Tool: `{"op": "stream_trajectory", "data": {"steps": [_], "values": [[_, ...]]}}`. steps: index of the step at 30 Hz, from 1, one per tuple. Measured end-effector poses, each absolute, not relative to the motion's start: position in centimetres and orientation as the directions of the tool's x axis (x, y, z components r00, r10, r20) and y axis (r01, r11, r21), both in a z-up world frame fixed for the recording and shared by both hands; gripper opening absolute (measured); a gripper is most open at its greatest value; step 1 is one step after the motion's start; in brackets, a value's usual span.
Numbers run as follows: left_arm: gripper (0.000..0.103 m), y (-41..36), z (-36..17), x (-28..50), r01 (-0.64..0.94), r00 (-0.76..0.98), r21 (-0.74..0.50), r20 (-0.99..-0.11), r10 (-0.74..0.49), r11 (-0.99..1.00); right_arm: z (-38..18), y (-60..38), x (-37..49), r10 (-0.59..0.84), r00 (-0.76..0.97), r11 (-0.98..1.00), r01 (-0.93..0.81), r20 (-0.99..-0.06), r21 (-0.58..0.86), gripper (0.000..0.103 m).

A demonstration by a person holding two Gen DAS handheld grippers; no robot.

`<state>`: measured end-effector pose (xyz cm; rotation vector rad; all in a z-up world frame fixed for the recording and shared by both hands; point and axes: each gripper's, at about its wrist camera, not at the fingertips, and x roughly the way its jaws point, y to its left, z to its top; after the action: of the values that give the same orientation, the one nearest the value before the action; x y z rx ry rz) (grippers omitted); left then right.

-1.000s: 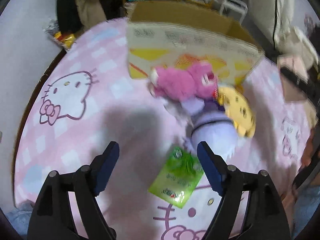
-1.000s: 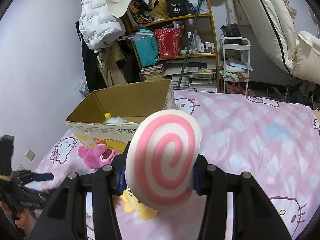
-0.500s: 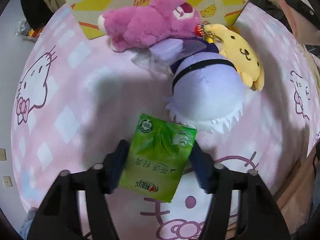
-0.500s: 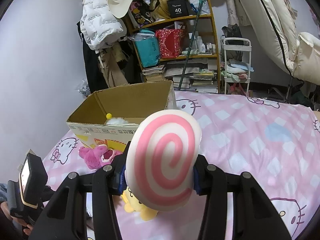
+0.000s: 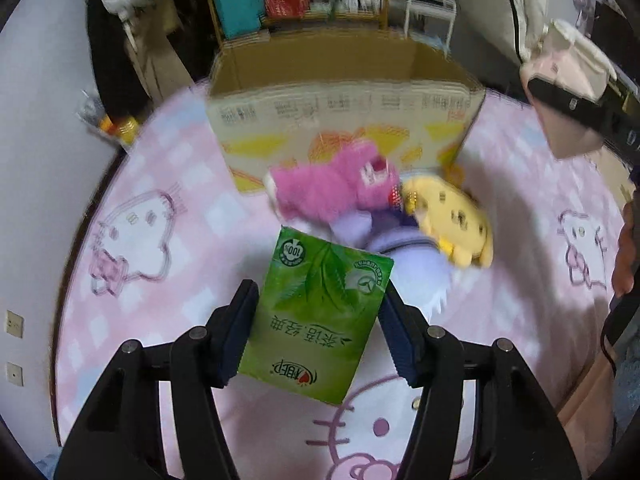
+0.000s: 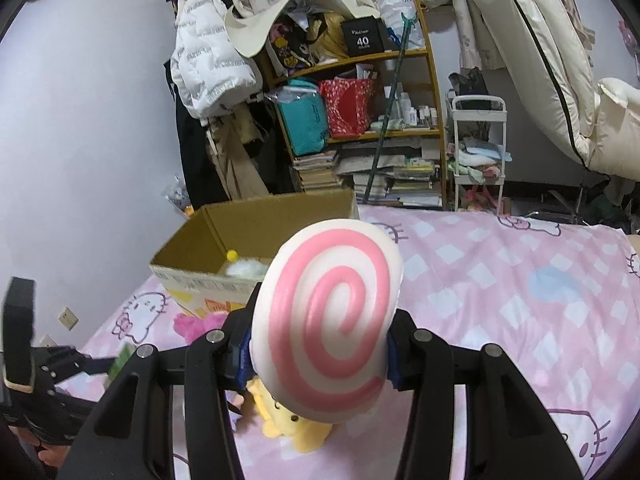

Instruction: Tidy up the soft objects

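My left gripper (image 5: 318,332) is shut on a green tissue pack (image 5: 316,312) and holds it above the pink bedspread. Beyond it lie a pink plush (image 5: 332,188), a yellow plush (image 5: 452,220) and a lilac plush (image 5: 404,252), in front of an open cardboard box (image 5: 344,100). My right gripper (image 6: 320,344) is shut on a white cushion with a pink spiral (image 6: 328,320), held up over the bed. In the right wrist view the box (image 6: 256,240) holds a white fluffy toy (image 6: 244,268). The yellow plush (image 6: 288,420) lies below the cushion.
The bed has a pink Hello Kitty cover (image 6: 500,280). A crowded shelf (image 6: 360,120), hanging coats (image 6: 208,64) and a white trolley (image 6: 476,152) stand behind it. A wall (image 5: 40,160) borders the bed's left side. The left gripper's body (image 6: 36,364) shows at the right wrist view's lower left.
My left gripper came down around the green tissue pack, shut on it and lifted it off the bed. My right gripper held the spiral cushion almost still.
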<state>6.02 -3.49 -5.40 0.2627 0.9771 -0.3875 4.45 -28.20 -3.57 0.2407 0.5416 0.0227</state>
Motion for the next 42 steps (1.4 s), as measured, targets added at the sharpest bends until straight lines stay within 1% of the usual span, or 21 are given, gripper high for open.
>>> {"op": "stream_trajectory", "data": {"steps": [3, 5, 7, 9, 14, 20, 23, 26, 29, 32, 36, 39, 42], "values": [[0.059, -3.6, -2.7, 6.2, 0.396, 0.599, 0.044, -0.769, -0.222, 0.917, -2.6, -28.3, 4.1, 0.121, 0.88, 0.961, 0.012, -0.459, 0.276, 0.052], [0.059, -3.6, -0.9, 5.7, 0.372, 0.689, 0.06, -0.687, -0.232, 0.926, -2.1, -28.1, 4.2, 0.112, 0.888, 0.963, 0.012, -0.446, 0.268, 0.052], [0.059, -4.2, 0.6, 5.6, 0.361, 0.74, 0.073, -0.629, -0.238, 0.93, -1.6, -27.9, 4.4, 0.109, 0.895, 0.967, 0.005, -0.433, 0.255, 0.052], [0.059, -4.6, 1.6, 5.7, 0.361, 0.767, 0.074, -0.591, -0.251, 0.93, -1.1, -27.5, 4.7, 0.106, 0.9, 0.97, -0.001, -0.422, 0.242, 0.052], [0.059, -5.7, 4.2, 7.7, 0.361, 0.813, 0.094, -0.519, -0.264, 0.928, 0.7, -26.4, 6.2, 0.083, 0.913, 0.985, -0.015, -0.399, 0.17, 0.052], [0.059, -6.0, 6.4, 11.3, 0.361, 0.836, 0.094, -0.474, -0.278, 0.928, 3.0, -25.7, 8.3, 0.061, 0.929, 0.995, -0.029, -0.364, 0.093, 0.052], [0.06, -5.8, 6.6, 12.6, 0.361, 0.843, 0.086, -0.455, -0.286, 0.929, 3.3, -25.4, 9.6, 0.062, 0.934, 0.997, -0.044, -0.351, 0.061, 0.052], [0.06, -5.7, 6.0, 13.8, 0.35, 0.853, 0.078, -0.439, -0.283, 0.934, 2.8, -25.5, 10.4, 0.065, 0.935, 0.997, -0.047, -0.348, 0.061, 0.052], [0.06, -5.2, 4.9, 14.9, 0.332, 0.854, 0.029, -0.434, -0.288, 0.943, 1.8, -25.6, 11.0, 0.073, 0.937, 0.996, -0.051, -0.34, 0.074, 0.053], [0.06, -5.0, 3.6, 15.9, 0.321, 0.84, 0.02, -0.467, -0.275, 0.947, 0.8, -25.6, 11.3, 0.11, 0.938, 0.993, -0.089, -0.33, 0.078, 0.053], [0.06, -5.1, 1.8, 17.1, 0.313, 0.831, 0.043, -0.495, -0.252, 0.949, -1.1, -25.5, 12.8, 0.136, 0.917, 0.989, -0.104, -0.374, 0.106, 0.054], [0.06, -5.2, 0.9, 17.9, 0.325, 0.814, 0.02, -0.515, -0.269, 0.946, -2.0, -25.4, 13.6, 0.146, 0.907, 0.987, -0.11, -0.395, 0.113, 0.054], [0.06, -5.6, 0.0, 18.5, 0.333, 0.804, 0.027, -0.53, -0.269, 0.943, -2.5, -25.3, 14.0, 0.163, 0.897, 0.985, -0.126, -0.411, 0.114, 0.055]]}}
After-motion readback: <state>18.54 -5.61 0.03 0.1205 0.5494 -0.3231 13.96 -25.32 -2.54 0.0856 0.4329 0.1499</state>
